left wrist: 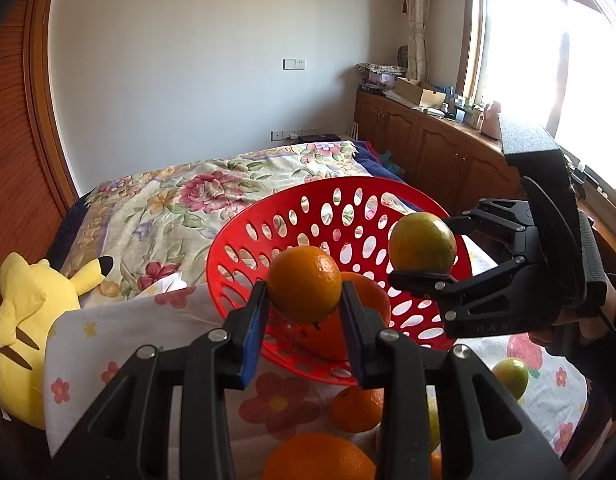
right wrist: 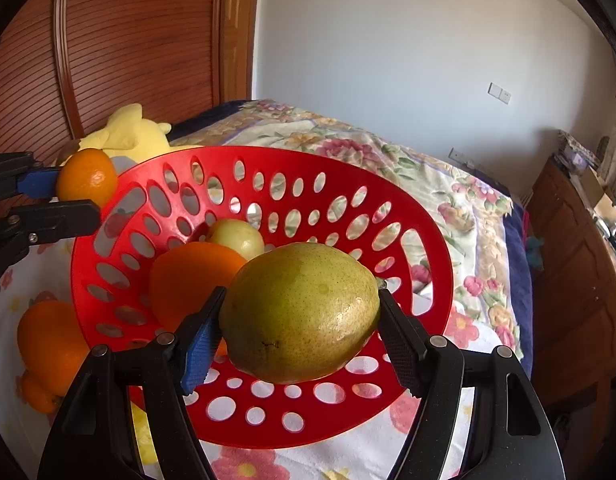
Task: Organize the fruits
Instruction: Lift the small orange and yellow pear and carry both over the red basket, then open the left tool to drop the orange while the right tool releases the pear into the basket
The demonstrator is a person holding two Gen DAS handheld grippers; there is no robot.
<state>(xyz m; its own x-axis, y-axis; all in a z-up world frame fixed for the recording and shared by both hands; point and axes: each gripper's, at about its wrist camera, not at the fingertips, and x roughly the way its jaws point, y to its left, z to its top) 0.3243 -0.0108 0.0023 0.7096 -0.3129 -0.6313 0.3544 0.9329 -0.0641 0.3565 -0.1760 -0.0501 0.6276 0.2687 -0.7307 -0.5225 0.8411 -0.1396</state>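
A red perforated basket (left wrist: 267, 224) (right wrist: 267, 420) sits tilted on a flowered cloth on the bed. My left gripper (left wrist: 303, 312) is shut on a small orange (left wrist: 303, 284) held above the basket's near rim; the same orange (right wrist: 87, 178) shows at the left in the right wrist view. My right gripper (right wrist: 299, 340) is shut on a yellow-green pear (right wrist: 299, 312) over the basket's inside, and the pear (left wrist: 422, 242) hangs above the right rim in the left wrist view. Inside the basket lie a large orange (right wrist: 191, 280) and a pale fruit (right wrist: 237, 236).
Loose oranges (left wrist: 356, 408) (right wrist: 51, 348) and a greenish fruit (left wrist: 512, 376) lie on the cloth (left wrist: 147, 344) around the basket. A yellow plush toy (left wrist: 23, 320) rests at the left. A wooden cabinet (left wrist: 440, 152) runs along the right under the window.
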